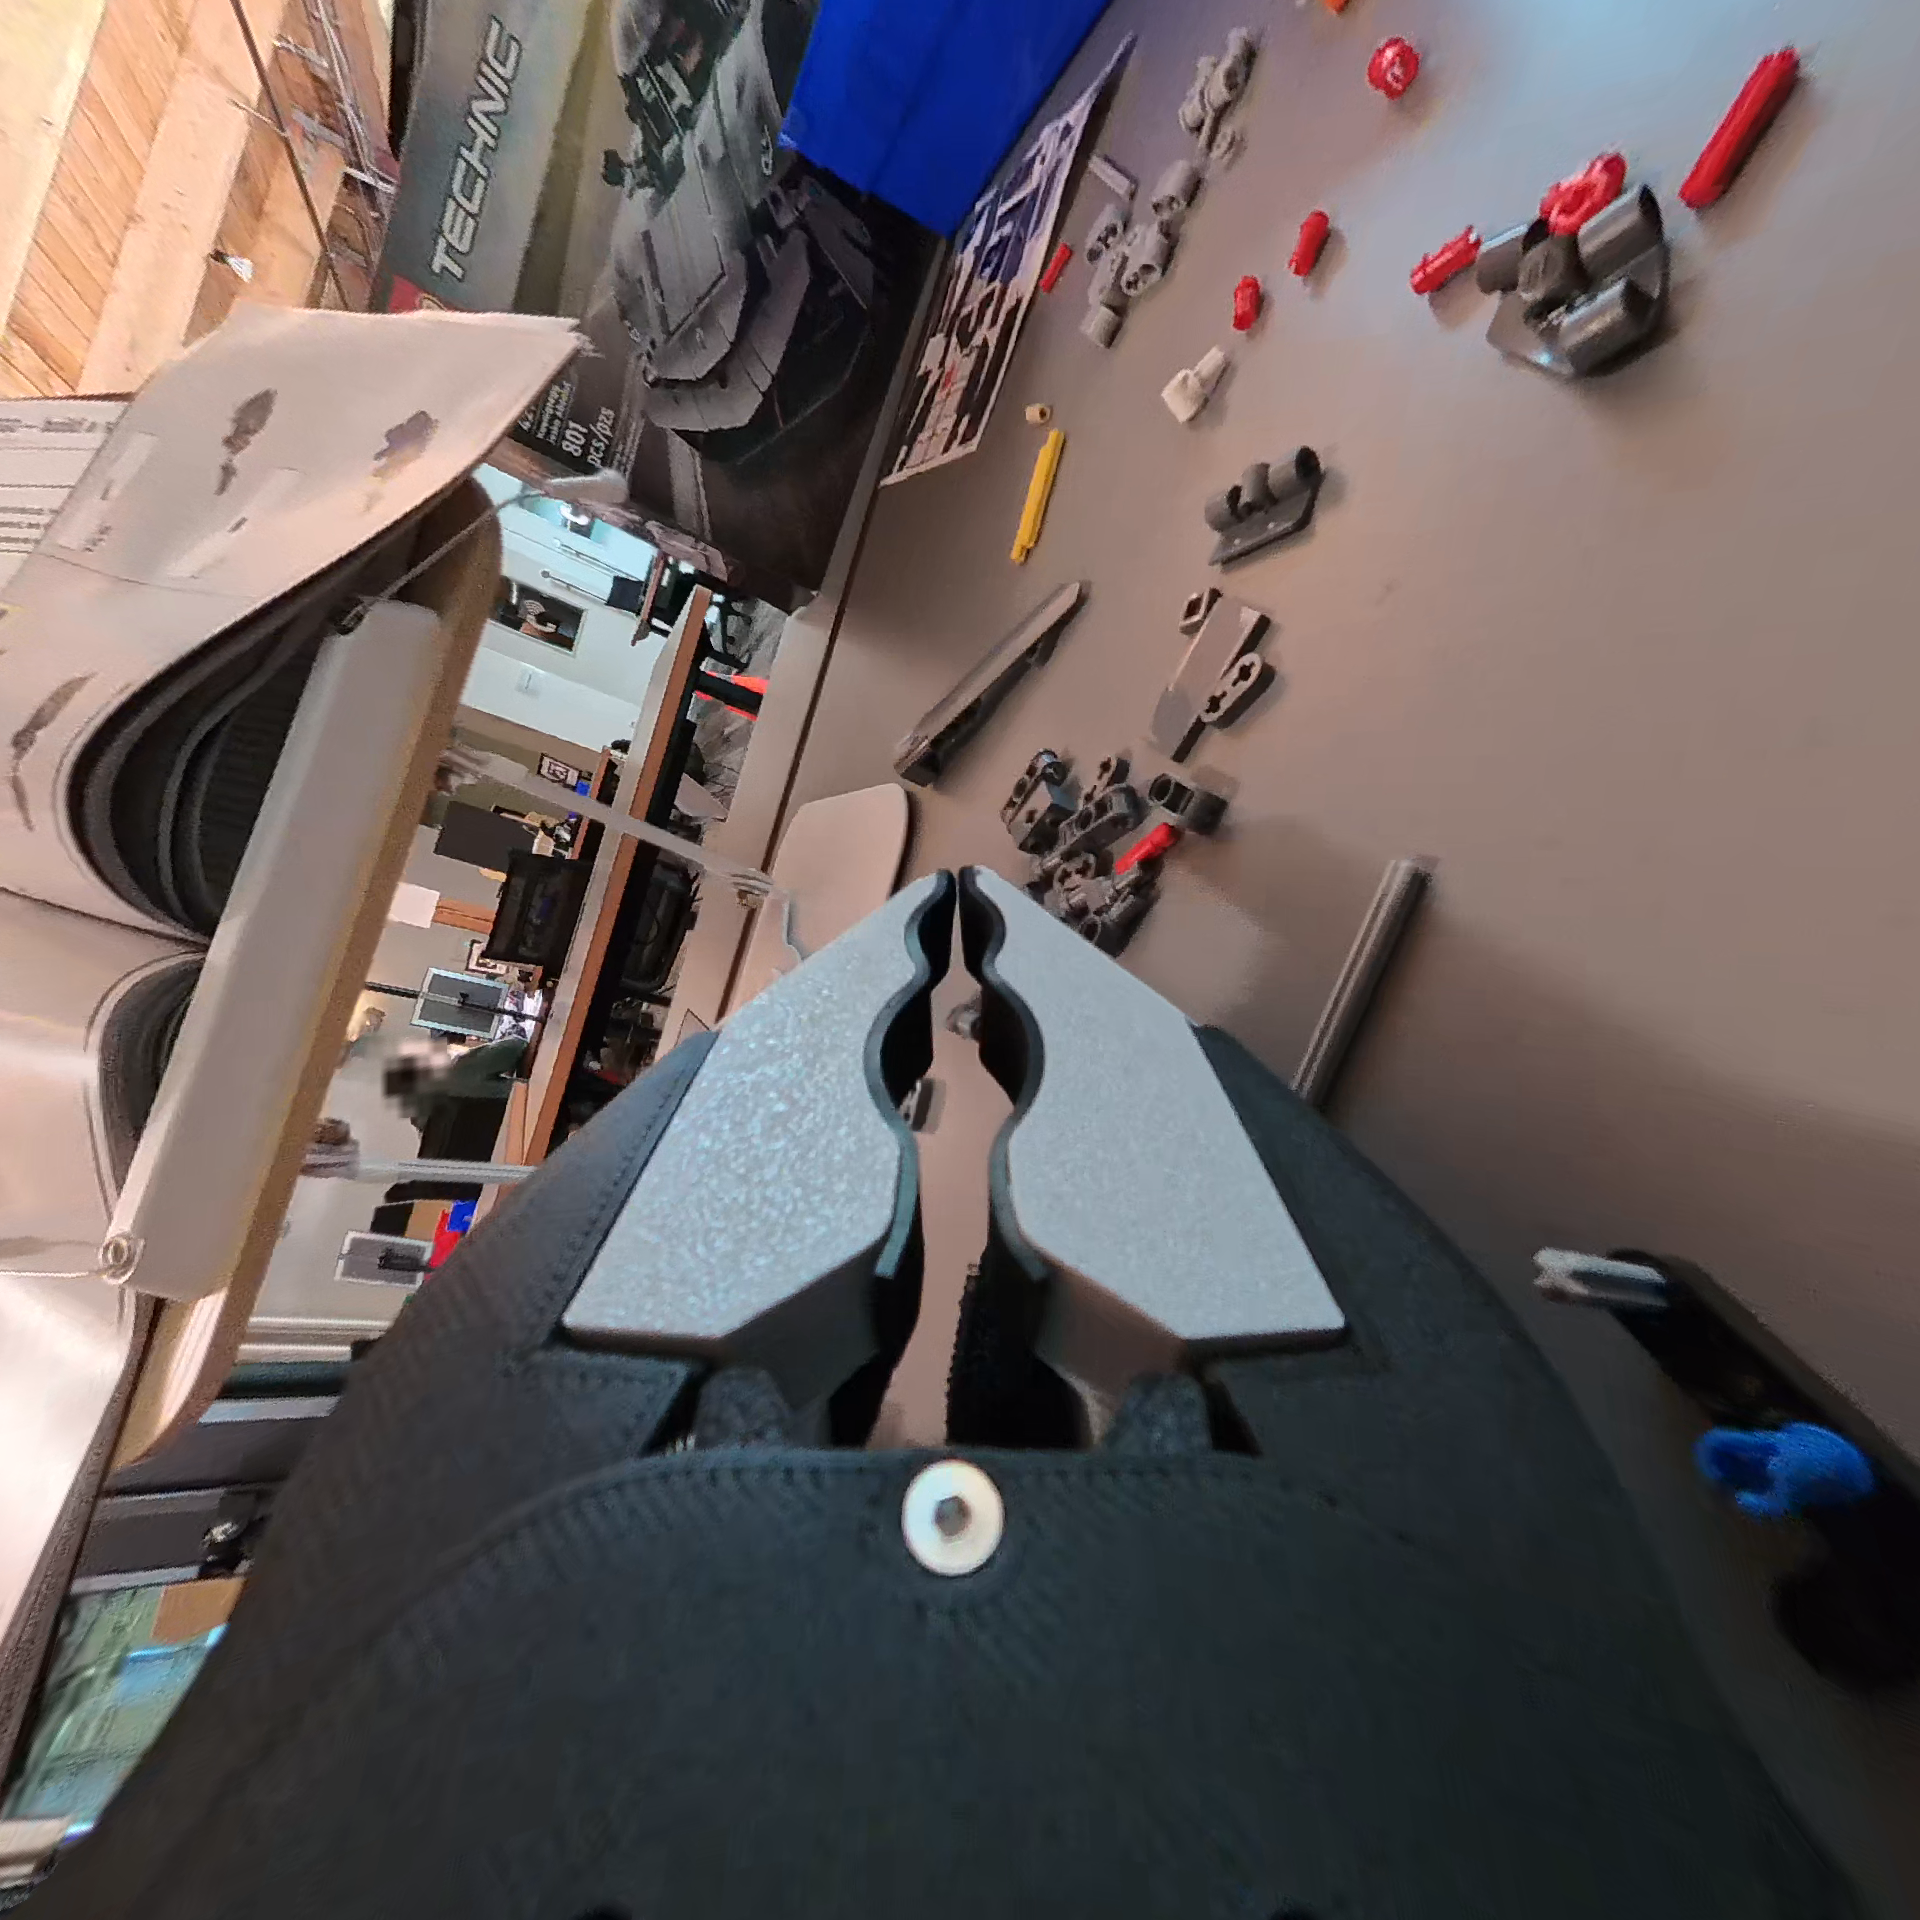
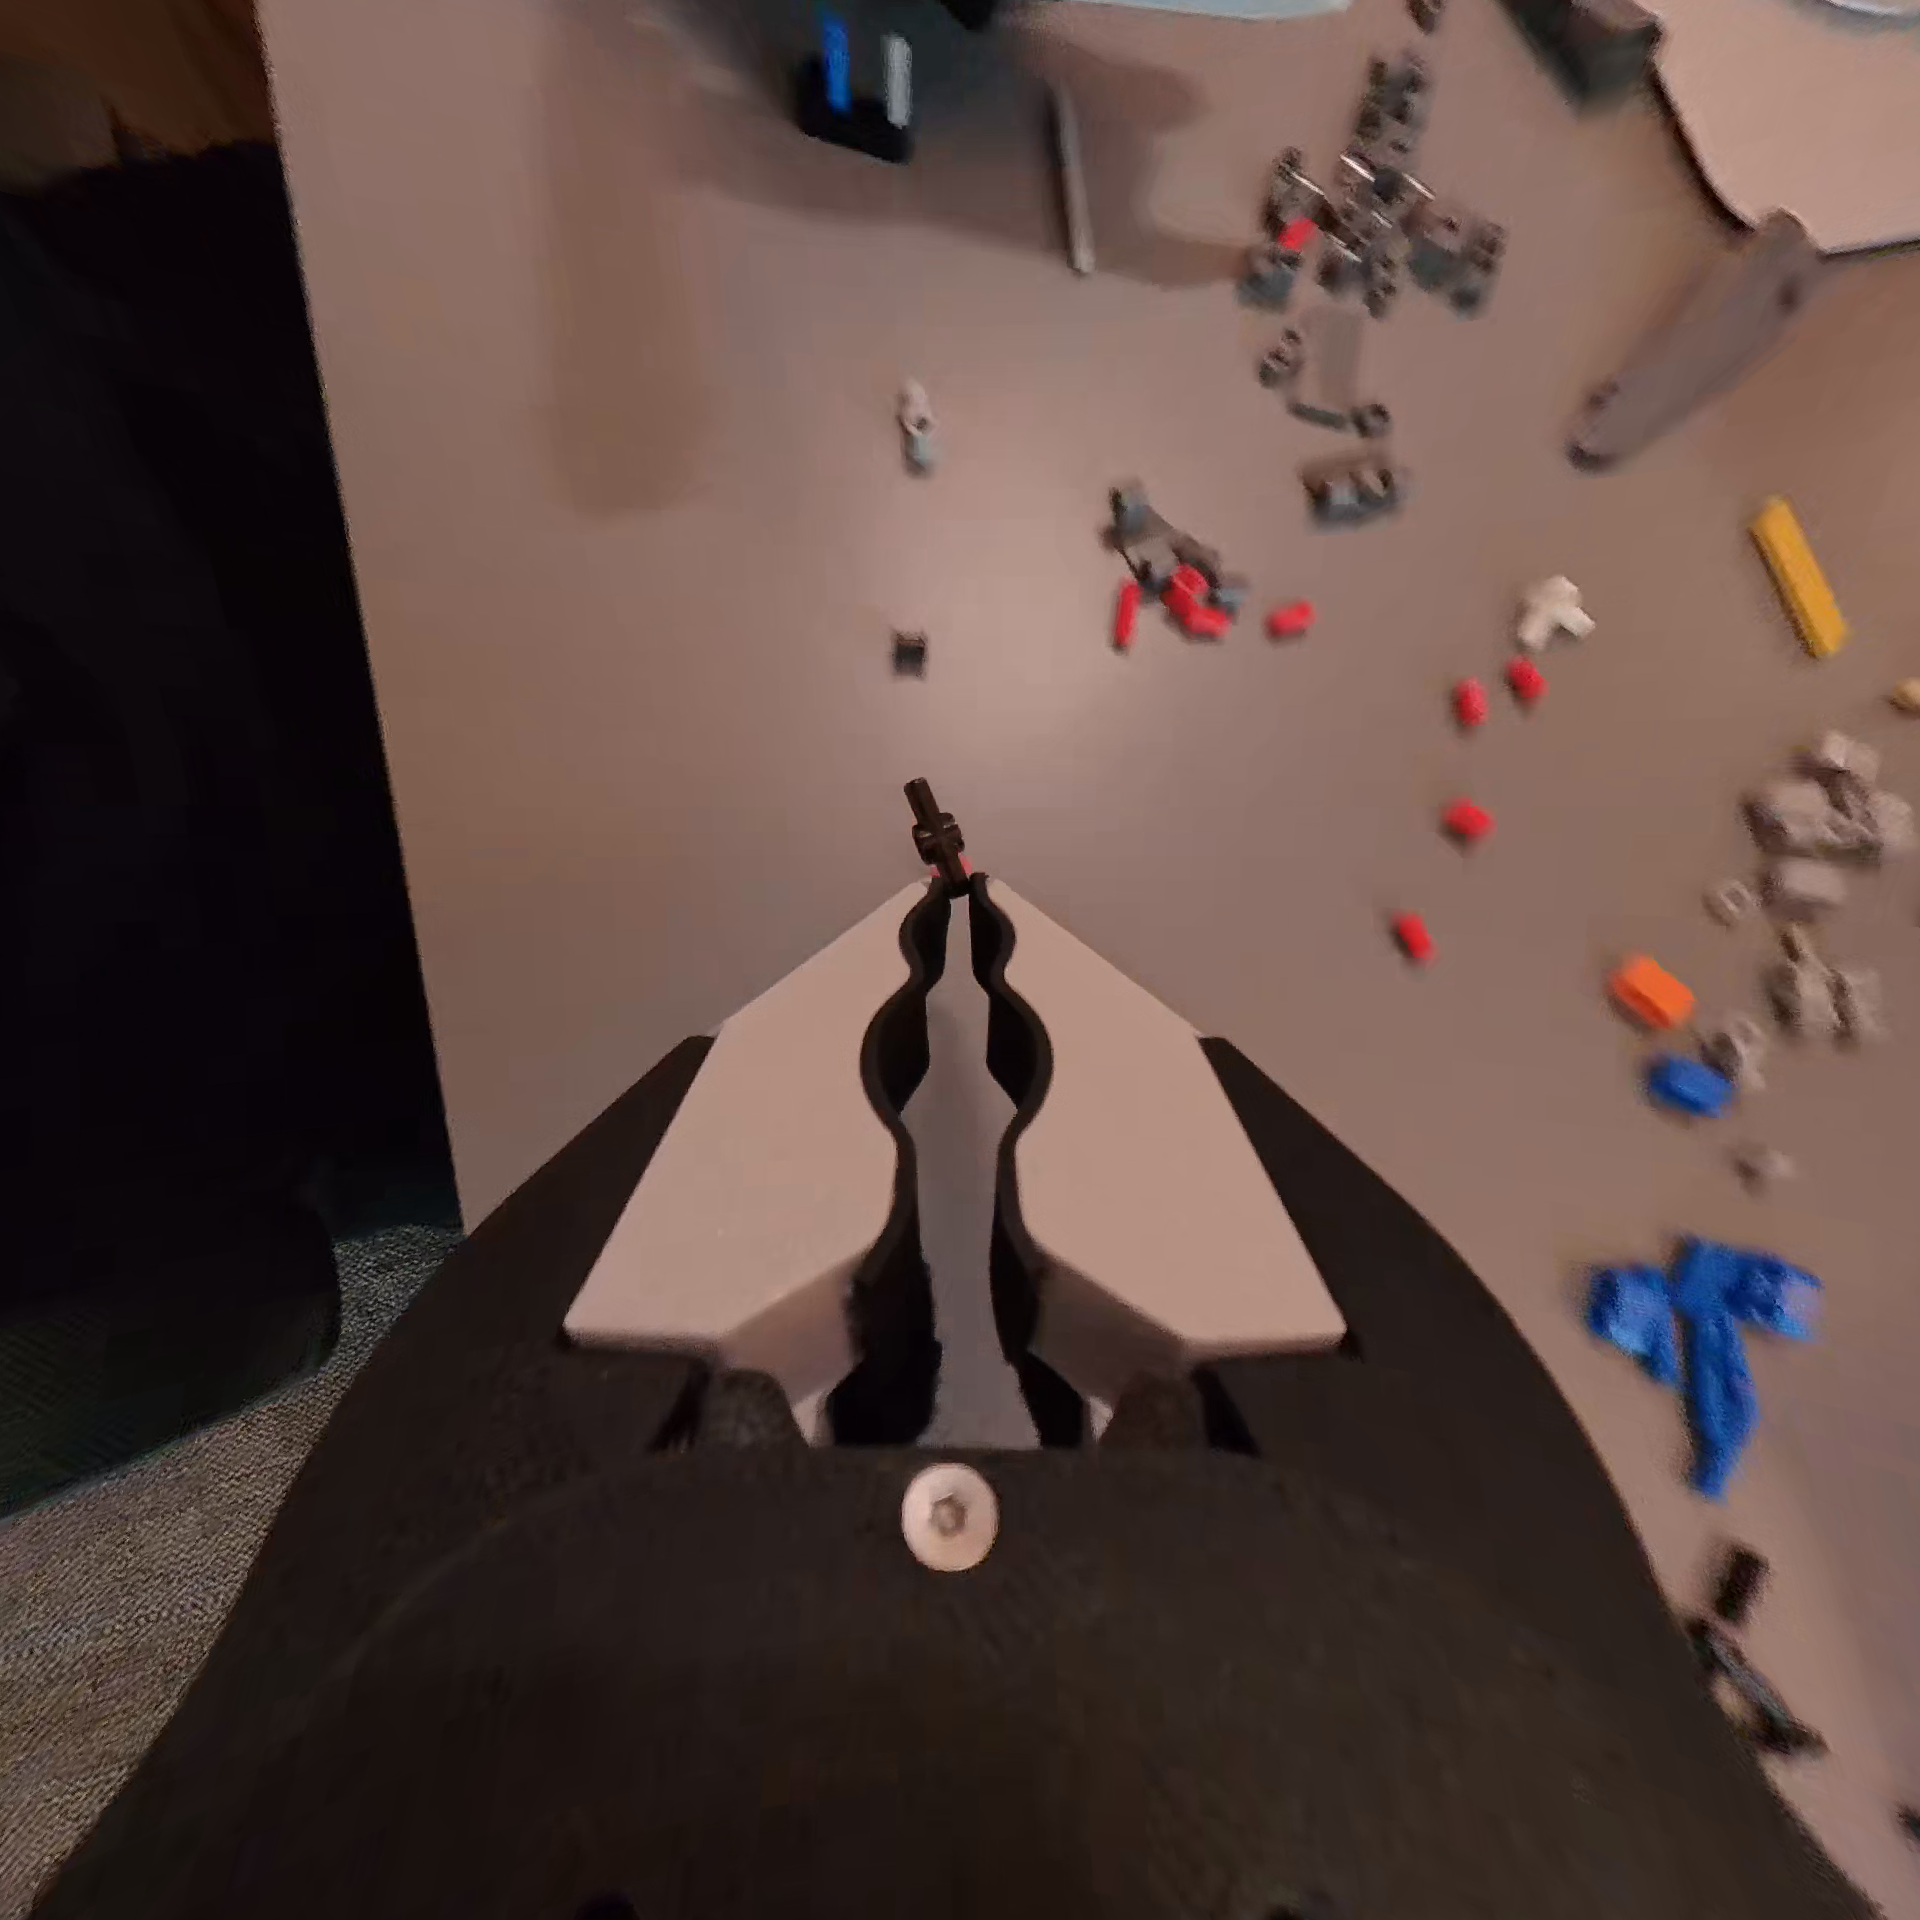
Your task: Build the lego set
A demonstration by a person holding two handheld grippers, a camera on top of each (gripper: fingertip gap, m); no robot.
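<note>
Black connector pin [image 2: 932, 828] sat pinched by one end at the very tips of the right gripper [image 2: 951, 888], its free end and collar sticking out over the bare middle of the table [image 2: 644, 582], well in from the near edge. It looked tiny, light, rigid and smooth, so a hold on so little of its shaft could let it swivel or pop out; gripping closer to the collar seemed safer. A red speck showed at the tips beside it, but what that was could not be made out. The left gripper [image 1: 957, 881] had its jaws shut tip to tip with nothing between them, just short of a dark grey cluster of parts [image 1: 1091, 842]. Pieces toward the table's right edge were smeared by blur.
</note>
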